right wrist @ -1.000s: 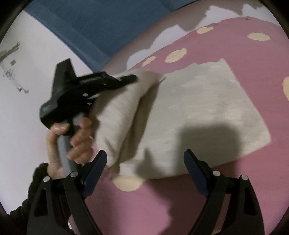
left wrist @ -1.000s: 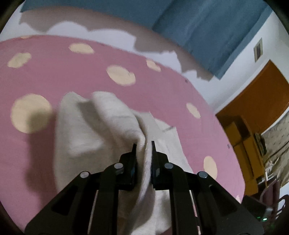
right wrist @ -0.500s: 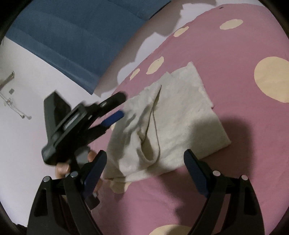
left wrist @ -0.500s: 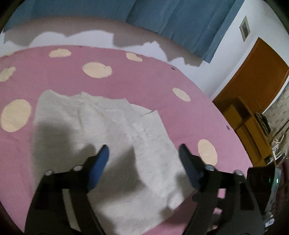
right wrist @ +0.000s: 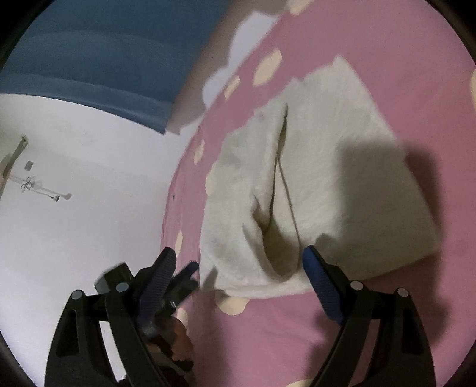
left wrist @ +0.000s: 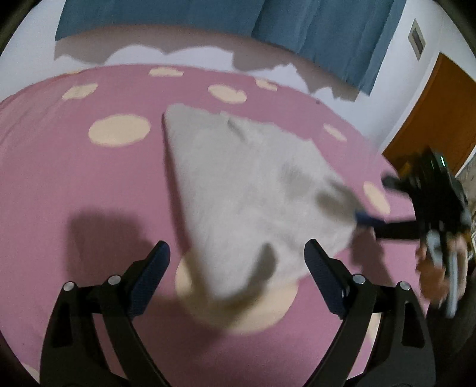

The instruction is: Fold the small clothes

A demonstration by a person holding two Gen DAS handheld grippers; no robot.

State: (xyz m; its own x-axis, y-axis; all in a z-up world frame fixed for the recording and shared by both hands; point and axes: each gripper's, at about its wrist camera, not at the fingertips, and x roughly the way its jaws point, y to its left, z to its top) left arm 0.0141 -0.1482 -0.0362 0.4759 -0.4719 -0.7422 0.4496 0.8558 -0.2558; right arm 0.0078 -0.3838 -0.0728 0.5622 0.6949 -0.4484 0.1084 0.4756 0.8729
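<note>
Cloth: a small cream cloth (left wrist: pixel 247 190) lies on the pink bedspread (left wrist: pixel 89 184), partly folded; in the right wrist view (right wrist: pixel 321 166) a flap lies doubled over along its left part, with a dark crease running from far to near and a loose pocket at the near end.
Where it lies: about the middle of the bed, its near corner over one of the pale round spots (left wrist: pixel 261 309) of the bedspread.
Left claw: the left gripper (left wrist: pixel 236 262) hangs above the near edge of the cloth, jaws opening and already spread wide; the cloth shows between the fingers but the pads do not press on it.
Right claw: the right gripper (right wrist: pixel 238 268) is spread wide over the near end of the cloth, with the pocket of the fold between its fingers; no pad pinches the fabric.
Each seen from the other: in the left wrist view the right gripper (left wrist: pixel 383 202) comes in from the right, blurred, one blue tip at the right edge of the cloth, with the hand (left wrist: pixel 437 268) on its handle.
Surroundings: a blue curtain (left wrist: pixel 208 18) hangs on the white wall at the far side; an orange-brown door (left wrist: pixel 440 113) stands far right.
</note>
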